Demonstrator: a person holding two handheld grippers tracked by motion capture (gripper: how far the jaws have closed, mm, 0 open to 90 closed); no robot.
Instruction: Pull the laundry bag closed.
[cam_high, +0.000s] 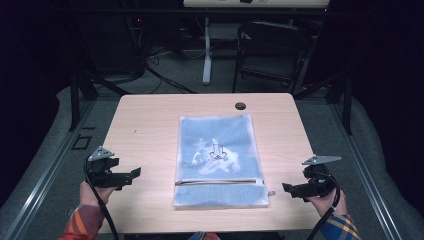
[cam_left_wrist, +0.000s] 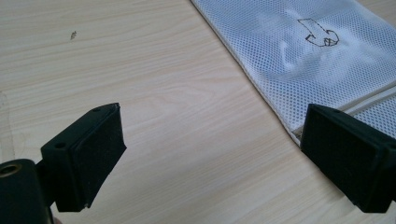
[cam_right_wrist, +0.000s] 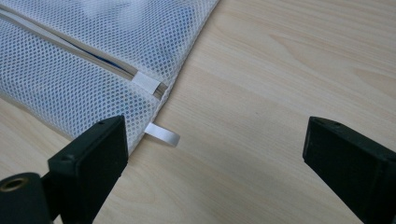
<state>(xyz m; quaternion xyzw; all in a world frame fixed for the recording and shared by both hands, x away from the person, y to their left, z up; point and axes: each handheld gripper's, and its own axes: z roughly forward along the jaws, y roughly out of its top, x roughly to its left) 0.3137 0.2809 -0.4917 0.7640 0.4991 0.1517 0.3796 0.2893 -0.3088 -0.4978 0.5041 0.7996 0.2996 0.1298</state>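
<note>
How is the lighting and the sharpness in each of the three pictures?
High view: the table is lit, the room around it dark, and the mesh bag looks soft. Left gripper view: even light, sharp wood grain and mesh, near pads slightly soft. Right gripper view: even light, crisp white tab, no glare.

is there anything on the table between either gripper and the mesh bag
Nothing visible. The mesh bag lies flat mid-table. The left gripper and right gripper hover open at its two sides, with bare table between each and the bag's edge. In the right gripper view, the bag's small white tab lies just ahead of the jaws.
</note>
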